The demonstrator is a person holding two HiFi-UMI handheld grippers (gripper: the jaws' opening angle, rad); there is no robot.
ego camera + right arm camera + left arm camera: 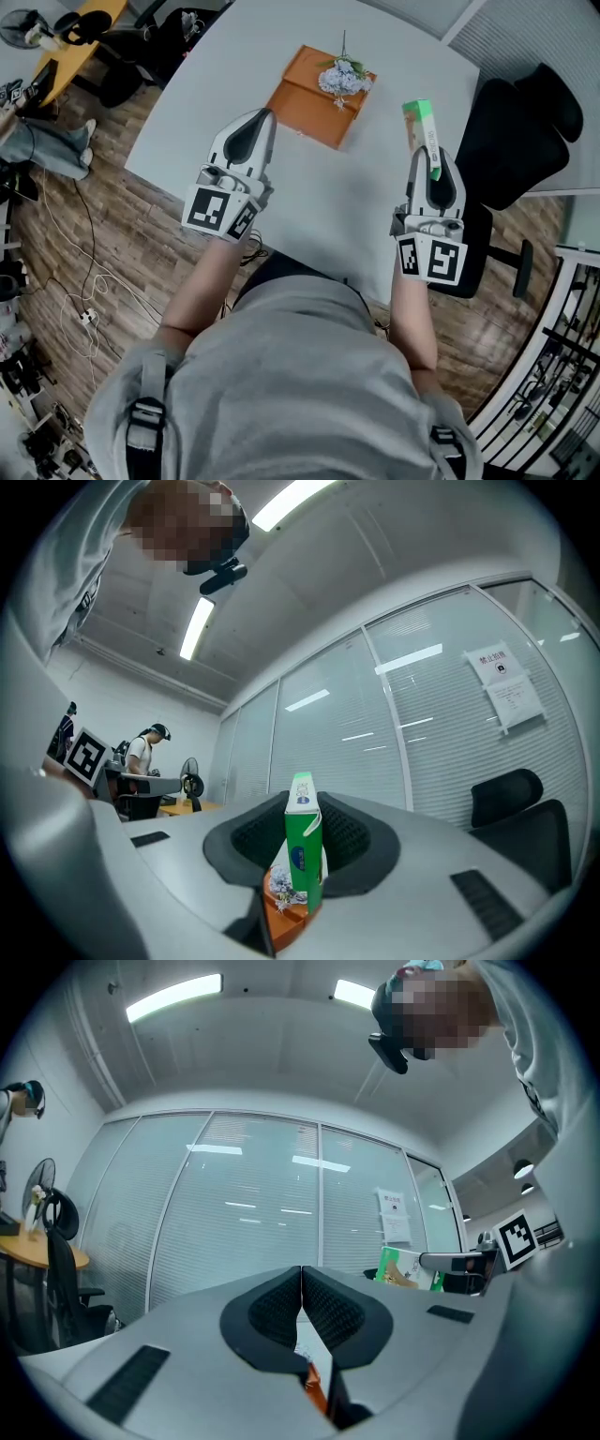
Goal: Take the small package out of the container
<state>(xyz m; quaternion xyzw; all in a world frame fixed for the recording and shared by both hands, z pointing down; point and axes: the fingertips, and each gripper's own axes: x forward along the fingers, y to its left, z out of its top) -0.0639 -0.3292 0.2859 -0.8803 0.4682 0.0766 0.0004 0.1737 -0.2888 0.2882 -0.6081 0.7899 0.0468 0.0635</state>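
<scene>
The small green and white package [421, 129] stands upright between the jaws of my right gripper [432, 157], which is shut on it above the white table [375, 216], right of the container. In the right gripper view the package [302, 847] fills the gap between the pads. The orange container [313, 96], a flat pouch-like box with a small bunch of pale flowers [342, 78] on it, lies at the table's far middle. My left gripper [264, 116] hangs just left of the container, shut and holding nothing; its pads meet in the left gripper view [301, 1283].
A black office chair [514, 131] stands past the table's right edge. Wooden floor with cables [80, 281] lies to the left, with a desk and fan [56, 33] beyond. Glass partition walls with blinds [244, 1213] close the room.
</scene>
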